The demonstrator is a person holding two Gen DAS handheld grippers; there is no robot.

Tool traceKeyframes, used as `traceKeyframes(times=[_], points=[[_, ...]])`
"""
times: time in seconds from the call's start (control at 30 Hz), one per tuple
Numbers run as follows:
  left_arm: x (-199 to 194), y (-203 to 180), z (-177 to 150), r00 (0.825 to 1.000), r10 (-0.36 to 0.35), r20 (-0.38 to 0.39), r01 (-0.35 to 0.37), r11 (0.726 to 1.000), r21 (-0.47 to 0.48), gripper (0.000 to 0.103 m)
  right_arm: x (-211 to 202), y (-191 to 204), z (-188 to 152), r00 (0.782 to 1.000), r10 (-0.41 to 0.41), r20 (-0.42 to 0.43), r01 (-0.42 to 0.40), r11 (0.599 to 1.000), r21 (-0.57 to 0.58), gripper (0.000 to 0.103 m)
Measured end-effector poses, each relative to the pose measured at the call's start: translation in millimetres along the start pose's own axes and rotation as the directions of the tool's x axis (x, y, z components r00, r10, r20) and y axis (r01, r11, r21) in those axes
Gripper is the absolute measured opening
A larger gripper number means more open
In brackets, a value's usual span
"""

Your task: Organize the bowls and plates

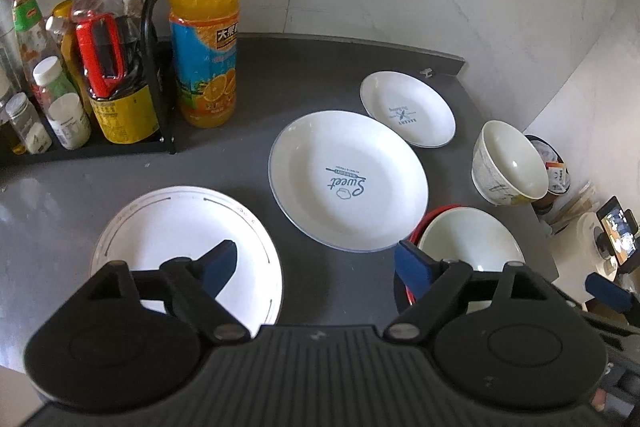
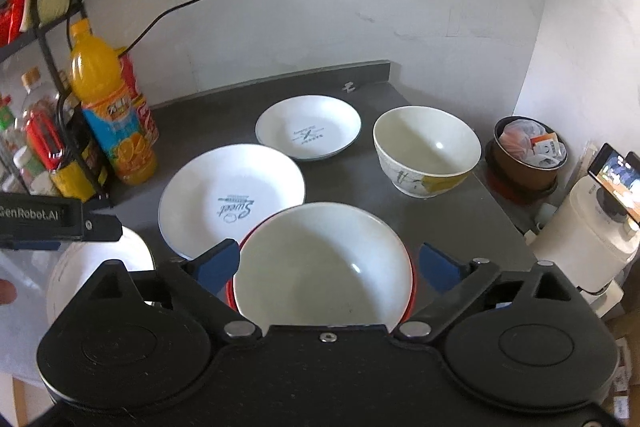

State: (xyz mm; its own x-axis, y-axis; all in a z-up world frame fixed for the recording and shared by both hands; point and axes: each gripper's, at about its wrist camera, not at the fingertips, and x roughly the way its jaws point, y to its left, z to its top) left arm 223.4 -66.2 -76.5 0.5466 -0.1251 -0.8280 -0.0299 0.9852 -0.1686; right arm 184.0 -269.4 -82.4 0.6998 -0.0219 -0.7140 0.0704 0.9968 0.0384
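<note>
Dishes lie spread over a dark grey tabletop (image 1: pixel 320 75) against a white wall. The left gripper (image 1: pixel 314 261) hovers with jaws spread wide, between a line-rimmed white plate (image 1: pixel 176 227) on its left and a red-rimmed bowl (image 2: pixel 320 259) on its right. The right gripper (image 2: pixel 328 263) has its jaws spread on either side of that bowl; contact cannot be told. Behind sit the "Sweet" plate (image 1: pixel 348 179), a smaller printed plate (image 1: pixel 408 107) and a patterned bowl (image 1: pixel 508 163) near the tabletop's right edge. An orange juice bottle (image 1: pixel 204 19) stands beside a rack of bottles (image 1: pixel 80 79).
</note>
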Motion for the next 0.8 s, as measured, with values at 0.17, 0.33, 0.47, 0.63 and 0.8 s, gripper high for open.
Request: traceKeyframes(times=[0.17, 0.33, 0.47, 0.63, 0.8], points=[[10, -14, 11, 1.000, 0.002, 0.014, -0.002, 1.000, 0.011, 0.085, 10, -14, 8, 1.000, 0.010, 0.004, -0.010, 1.000, 0.014, 0.097], [25, -50, 28, 0.999, 0.011, 0.033, -0.011, 1.000, 0.011, 0.085, 25, -46, 21, 0.999, 0.030, 0.019, -0.031, 0.999, 0.026, 0.097], [40, -92, 43, 0.999, 0.022, 0.048, -0.023, 0.999, 0.026, 0.085, 40, -85, 36, 0.999, 0.046, 0.026, -0.047, 0.998, 0.041, 0.097], [59, -141, 53, 0.996, -0.035, 0.080, 0.034, 0.999, 0.019, 0.085, 60, -123, 56, 0.997, 0.077, 0.028, -0.078, 0.996, 0.037, 0.097], [79, -179, 59, 0.998, -0.010, 0.069, 0.011, 1.000, -0.014, 0.085, 81, -153, 69, 0.994, 0.109, 0.019, -0.110, 0.993, 0.036, 0.097]])
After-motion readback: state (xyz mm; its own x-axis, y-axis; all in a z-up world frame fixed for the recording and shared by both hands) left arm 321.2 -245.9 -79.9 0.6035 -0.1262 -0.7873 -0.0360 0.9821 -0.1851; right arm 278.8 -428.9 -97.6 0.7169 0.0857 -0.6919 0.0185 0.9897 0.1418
